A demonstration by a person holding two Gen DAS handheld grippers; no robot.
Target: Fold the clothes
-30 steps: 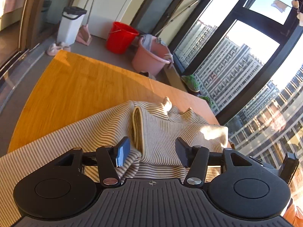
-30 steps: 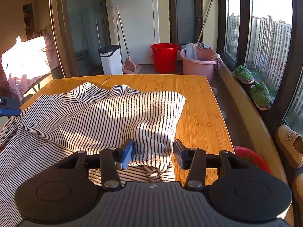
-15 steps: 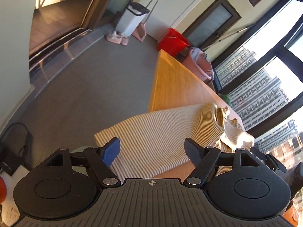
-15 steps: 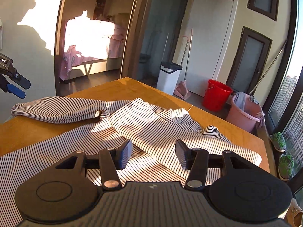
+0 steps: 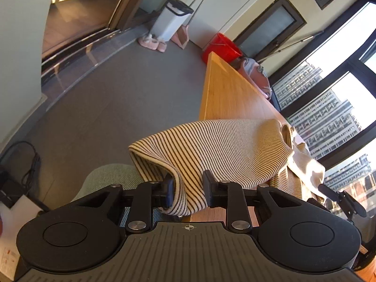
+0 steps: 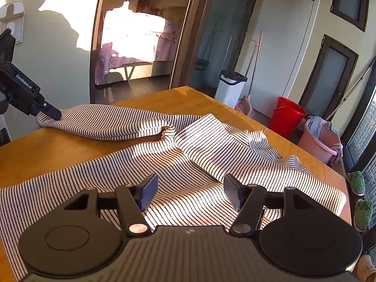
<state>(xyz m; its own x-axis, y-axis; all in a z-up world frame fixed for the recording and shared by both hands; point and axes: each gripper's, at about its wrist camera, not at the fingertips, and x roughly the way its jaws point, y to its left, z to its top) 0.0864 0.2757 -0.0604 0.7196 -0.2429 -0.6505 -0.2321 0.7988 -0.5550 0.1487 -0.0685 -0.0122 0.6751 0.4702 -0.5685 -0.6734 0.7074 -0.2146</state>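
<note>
A black-and-white striped long-sleeved shirt [image 6: 211, 155] lies spread on the wooden table [image 6: 70, 145]. One sleeve [image 6: 105, 124] stretches to the table's left edge. My left gripper [image 5: 188, 191] is shut on the end of that sleeve [image 5: 211, 145], whose cuff is bunched between the fingers and hangs just off the table edge [image 5: 203, 98]. The right wrist view shows the left gripper [image 6: 49, 114] as a black tip at the sleeve end. My right gripper [image 6: 190, 190] is open above the shirt's body, with nothing between its fingers.
Past the table's far end stand a white bin [image 6: 230, 87], a red bucket [image 6: 287, 115] and a pink basin [image 6: 319, 138] with cloth in it. Green items [image 6: 357, 183] lie along the window sill at right. A grey-green seat [image 5: 110, 178] sits below my left gripper.
My left gripper, wide open beside the table half a second ago, has closed on the sleeve end. My right gripper has drawn back over the shirt's body and stays open.
</note>
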